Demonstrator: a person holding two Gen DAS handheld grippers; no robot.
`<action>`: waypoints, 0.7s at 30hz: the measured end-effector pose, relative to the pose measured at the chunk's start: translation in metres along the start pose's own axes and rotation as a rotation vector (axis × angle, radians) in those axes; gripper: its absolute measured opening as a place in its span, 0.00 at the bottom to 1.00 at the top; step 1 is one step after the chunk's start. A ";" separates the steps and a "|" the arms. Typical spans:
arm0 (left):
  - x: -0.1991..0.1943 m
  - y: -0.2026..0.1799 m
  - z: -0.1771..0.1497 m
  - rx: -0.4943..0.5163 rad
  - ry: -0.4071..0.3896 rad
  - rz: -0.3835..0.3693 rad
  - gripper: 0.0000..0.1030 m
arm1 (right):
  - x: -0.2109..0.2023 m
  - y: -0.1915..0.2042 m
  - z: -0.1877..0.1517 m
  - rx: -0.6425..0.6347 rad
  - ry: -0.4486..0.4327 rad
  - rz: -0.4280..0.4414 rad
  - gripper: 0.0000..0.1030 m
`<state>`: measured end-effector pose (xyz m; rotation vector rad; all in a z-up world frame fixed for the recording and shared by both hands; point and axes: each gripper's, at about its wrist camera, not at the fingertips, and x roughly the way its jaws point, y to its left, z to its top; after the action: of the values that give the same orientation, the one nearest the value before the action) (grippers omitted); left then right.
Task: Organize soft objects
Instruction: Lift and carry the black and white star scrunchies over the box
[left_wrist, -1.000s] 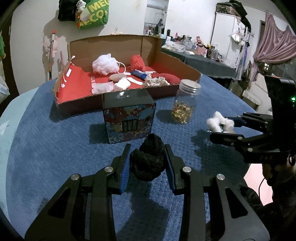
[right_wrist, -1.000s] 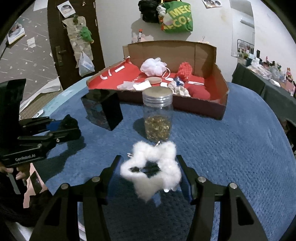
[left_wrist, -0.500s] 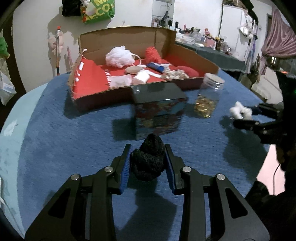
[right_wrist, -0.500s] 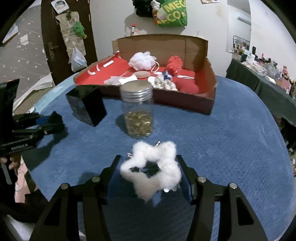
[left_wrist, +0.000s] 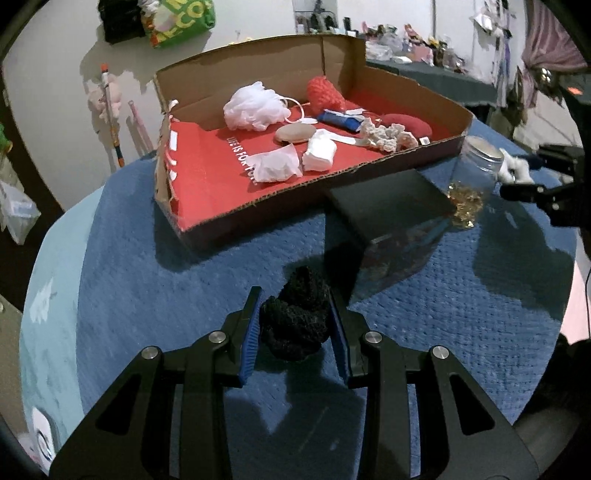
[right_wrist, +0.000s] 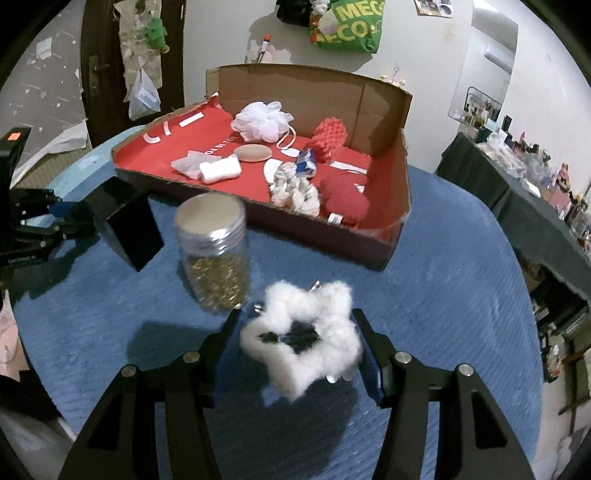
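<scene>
My left gripper (left_wrist: 295, 325) is shut on a black knitted scrunchie (left_wrist: 295, 317), held above the blue tablecloth in front of the cardboard box (left_wrist: 236, 210). My right gripper (right_wrist: 301, 343) is shut on a white fluffy scrunchie (right_wrist: 325, 354), held above the cloth near the jar. The box has a red lining and holds several soft things: a white mesh pouf (left_wrist: 255, 107), a red knitted piece (left_wrist: 325, 92), white cloths (left_wrist: 277, 166) and a cream scrunchie (left_wrist: 384, 134). The right gripper also shows at the right edge of the left wrist view (left_wrist: 517, 177).
A black cube box (left_wrist: 391, 221) stands in front of the cardboard box, right of my left gripper. A glass jar (right_wrist: 212, 254) with a metal lid and gold bits stands beside it. The round table's edge (left_wrist: 48, 258) lies to the left. Cluttered tables stand behind.
Both grippers have risen and moved toward the cardboard box with their scrunchies held. The left view now looks down into the box, and the black cube has shifted right in it.
</scene>
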<state>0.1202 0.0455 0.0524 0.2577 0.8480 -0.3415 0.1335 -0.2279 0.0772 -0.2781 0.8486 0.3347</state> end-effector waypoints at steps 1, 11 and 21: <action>0.002 0.002 0.003 0.015 0.007 -0.001 0.31 | 0.000 -0.001 0.001 -0.003 0.001 -0.001 0.58; 0.013 0.011 0.024 0.112 0.033 0.001 0.31 | 0.007 -0.009 0.022 -0.064 0.020 -0.013 0.58; 0.016 0.019 0.047 0.144 0.018 -0.023 0.31 | 0.014 -0.019 0.045 -0.072 0.017 0.027 0.58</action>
<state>0.1696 0.0431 0.0718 0.3854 0.8462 -0.4226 0.1806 -0.2264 0.0964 -0.3366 0.8583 0.3889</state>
